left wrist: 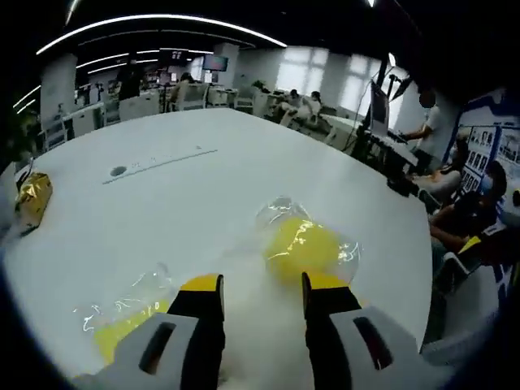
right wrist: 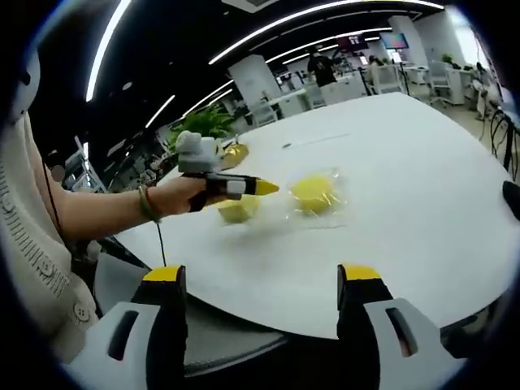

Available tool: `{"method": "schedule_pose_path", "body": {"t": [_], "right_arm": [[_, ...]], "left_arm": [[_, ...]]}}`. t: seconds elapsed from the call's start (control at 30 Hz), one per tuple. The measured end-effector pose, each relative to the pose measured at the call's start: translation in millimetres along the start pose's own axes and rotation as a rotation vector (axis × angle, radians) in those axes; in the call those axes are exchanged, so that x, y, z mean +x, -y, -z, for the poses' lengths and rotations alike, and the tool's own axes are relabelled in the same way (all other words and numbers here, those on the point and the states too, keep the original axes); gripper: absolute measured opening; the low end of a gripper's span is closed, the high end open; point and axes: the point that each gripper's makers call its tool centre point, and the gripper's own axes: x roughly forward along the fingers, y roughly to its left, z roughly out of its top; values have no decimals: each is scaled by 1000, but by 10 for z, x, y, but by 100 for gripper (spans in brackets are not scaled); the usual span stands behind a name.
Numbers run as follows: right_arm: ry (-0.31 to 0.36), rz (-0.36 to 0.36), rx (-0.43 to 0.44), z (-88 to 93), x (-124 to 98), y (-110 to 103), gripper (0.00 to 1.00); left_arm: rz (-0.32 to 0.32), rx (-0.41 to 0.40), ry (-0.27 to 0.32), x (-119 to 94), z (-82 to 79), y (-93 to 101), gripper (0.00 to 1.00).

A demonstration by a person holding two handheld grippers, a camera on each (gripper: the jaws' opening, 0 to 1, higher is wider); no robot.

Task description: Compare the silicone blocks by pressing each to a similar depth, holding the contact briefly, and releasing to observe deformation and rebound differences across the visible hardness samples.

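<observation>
White table (left wrist: 203, 195) spans an open office. Left gripper (left wrist: 262, 299), jaws parted and holding nothing, hovers over the table; one bagged yellow block (left wrist: 302, 244) lies just ahead of its right jaw, another block (left wrist: 122, 325) beside its left jaw. Right gripper (right wrist: 262, 280), jaws wide apart and empty, sits well back from both.

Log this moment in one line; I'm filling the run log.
phase: approach | left gripper: open, above table, between bagged yellow blocks | right gripper: open, back from table edge | contact: none
</observation>
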Motion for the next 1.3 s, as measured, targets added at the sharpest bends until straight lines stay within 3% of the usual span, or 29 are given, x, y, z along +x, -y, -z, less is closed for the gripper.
{"method": "schedule_pose_path", "body": {"t": [0.33,0.4,0.6,0.73,0.83,0.93,1.03,1.13,1.2,1.3], "right_arm": [[75,-13,-85,-220,123,-165,60],[115,-49,-104,-295,145,-252,58],[128,-94,-112,-345,224,-402,60],[154,-123,-138,-371,229,-505,58],[142,-135,-138,-337,240,-529,59],[135,-145,-142,-300,241,-549,60],[131,-145,-132,-273,233,-528,63],[119,-149,-104,-242,226,-514,69],[99,-157,-40,-220,222,-527,75],[120,-161,-38,-254,214,-550,78]], "left_arm": [[40,25,63,-623,0,181,45],[52,23,94,-778,-2,216,46],[120,-1,163,-1204,56,277,55],[104,33,227,-1547,105,299,71],[99,31,233,-1750,217,292,73],[65,2,238,-1938,335,246,72],[35,-78,272,-2107,436,104,73],[12,-144,303,-2218,503,105,75],[-4,-171,317,-2320,572,46,76],[-32,-226,349,-2424,637,59,77]]}}
